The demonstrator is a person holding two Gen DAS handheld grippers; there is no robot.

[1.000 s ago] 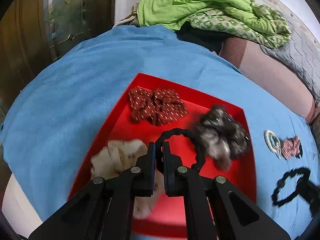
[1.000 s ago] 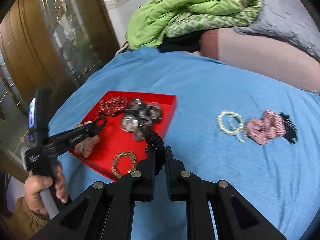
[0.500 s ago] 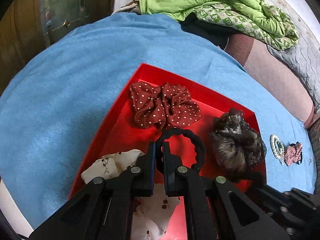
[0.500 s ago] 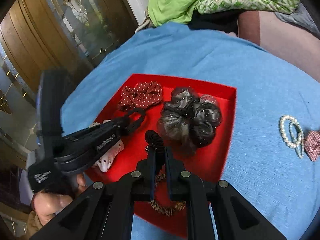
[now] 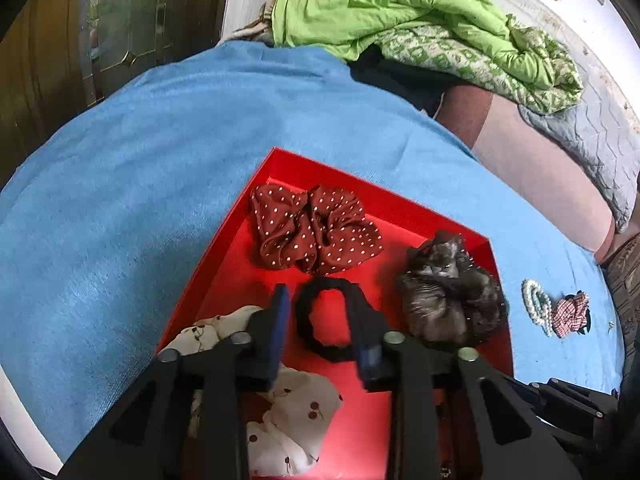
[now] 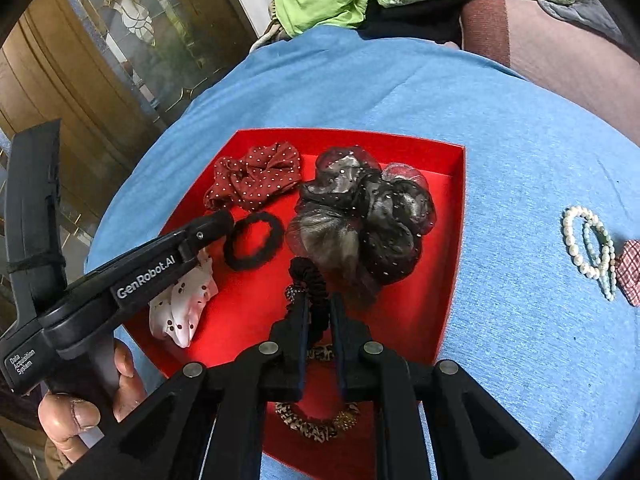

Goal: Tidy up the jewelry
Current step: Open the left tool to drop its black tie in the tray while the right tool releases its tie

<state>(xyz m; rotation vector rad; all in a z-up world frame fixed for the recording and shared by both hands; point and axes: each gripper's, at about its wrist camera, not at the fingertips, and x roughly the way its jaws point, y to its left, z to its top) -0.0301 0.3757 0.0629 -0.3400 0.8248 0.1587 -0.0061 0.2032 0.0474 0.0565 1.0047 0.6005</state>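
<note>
Your left gripper [image 5: 320,320] sits over the red tray [image 5: 240,276], jaws spread apart. The black hair tie [image 5: 326,316] lies flat on the tray floor in the gap between the fingers; can't tell if either pad touches it. Just ahead of the tips: the maroon polka-dot scrunchie [image 5: 314,234]. Right of the right finger: the dark sheer scrunchie [image 5: 450,294], up against the tray's right wall. Under and left of the left finger: the cream cherry-print scrunchie [image 5: 288,412]. Further right, off the tray on the blue cloth [image 5: 160,168]: a pearl bracelet [image 5: 536,306] touching a red checked scrunchie [image 5: 568,314]. Far ahead, a green blanket [image 5: 400,12].
</note>
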